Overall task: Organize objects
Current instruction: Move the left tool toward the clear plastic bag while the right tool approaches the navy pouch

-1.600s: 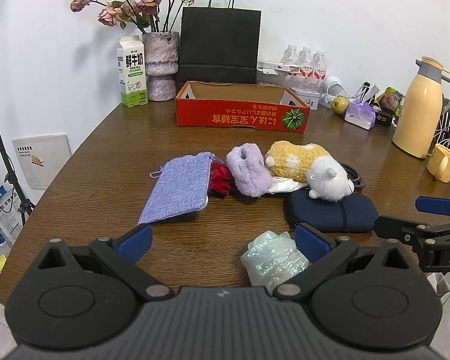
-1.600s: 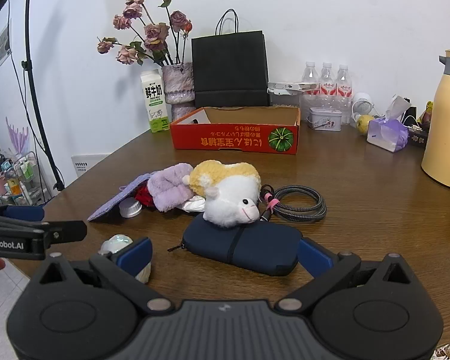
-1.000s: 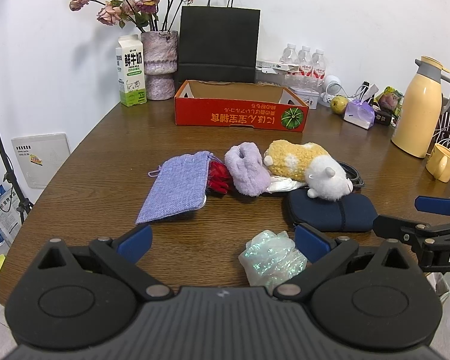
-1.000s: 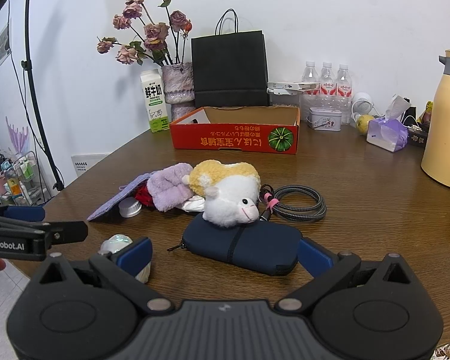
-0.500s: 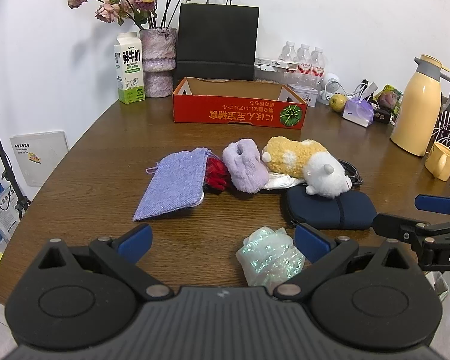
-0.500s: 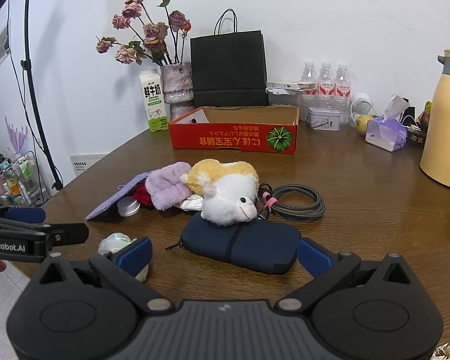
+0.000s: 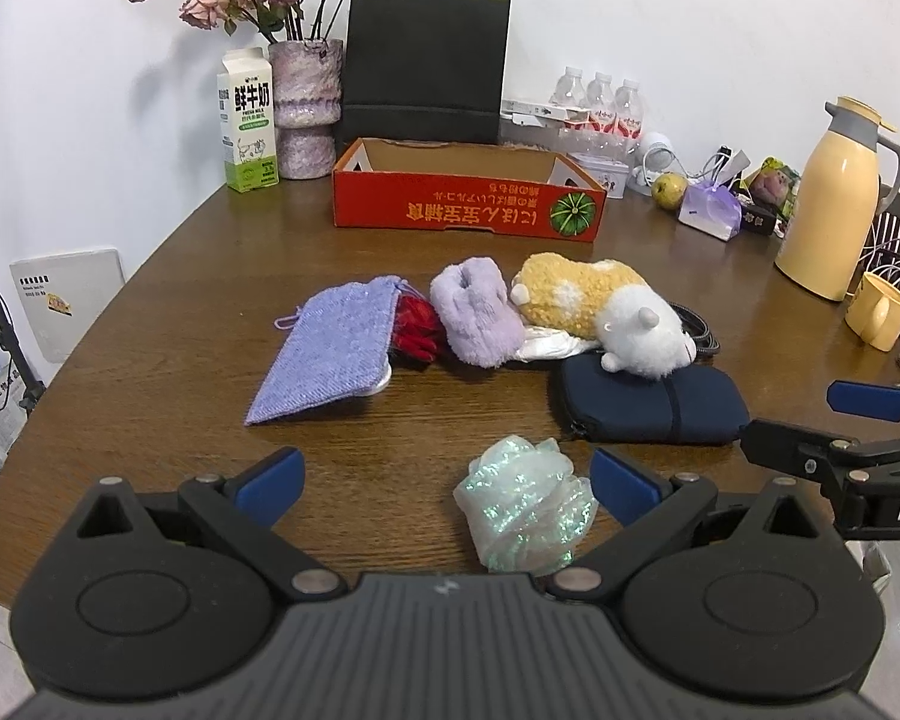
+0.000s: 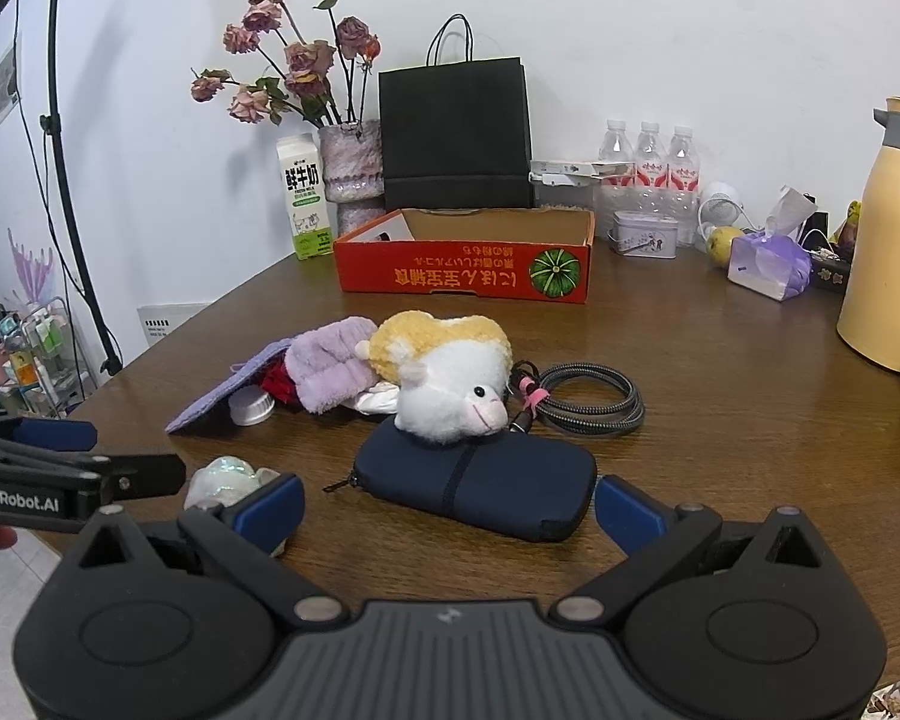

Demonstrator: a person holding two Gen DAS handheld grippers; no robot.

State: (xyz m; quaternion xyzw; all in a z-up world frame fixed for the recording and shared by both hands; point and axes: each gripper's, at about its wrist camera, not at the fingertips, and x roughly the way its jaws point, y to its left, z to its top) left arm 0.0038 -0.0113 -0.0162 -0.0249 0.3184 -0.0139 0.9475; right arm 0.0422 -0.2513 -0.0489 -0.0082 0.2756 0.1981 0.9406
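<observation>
Both your left gripper point(image 7: 444, 474) and right gripper point(image 8: 447, 507) stand spread wide, empty; crumpled iridescent cellophane wad point(image 7: 525, 504) lies at 1 o'clock between the left fingers.

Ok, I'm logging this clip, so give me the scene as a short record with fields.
surface: wooden table
target box: red box, at back
clutter: lilac pouch, plush toy, navy case, cable, shiny wrap
left hand-held gripper: open, wrap beside its right finger
right hand-held gripper: open, facing case
</observation>
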